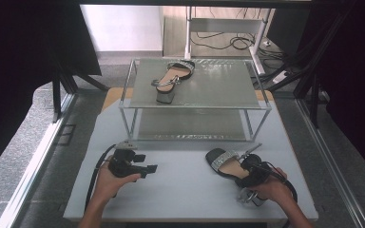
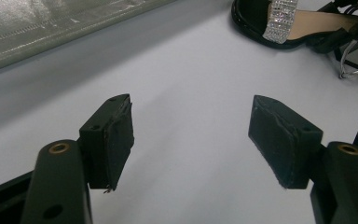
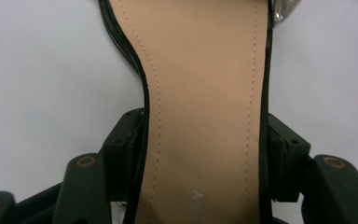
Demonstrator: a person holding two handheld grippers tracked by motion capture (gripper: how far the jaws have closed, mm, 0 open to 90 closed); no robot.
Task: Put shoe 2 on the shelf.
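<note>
A recording lab rather than a home: a grey table (image 1: 180,190) stands boxed in by black curtains (image 1: 24,57) and dark metal framing (image 1: 313,90), with loose cables (image 1: 228,42) strewn over the wooden floor behind. On the table sits a small two-tier metal rack (image 1: 195,102), and a person works with handheld camera-fitted grippers.

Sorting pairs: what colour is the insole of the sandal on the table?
Tan insole, black edged; right gripper view shows it best.
</note>
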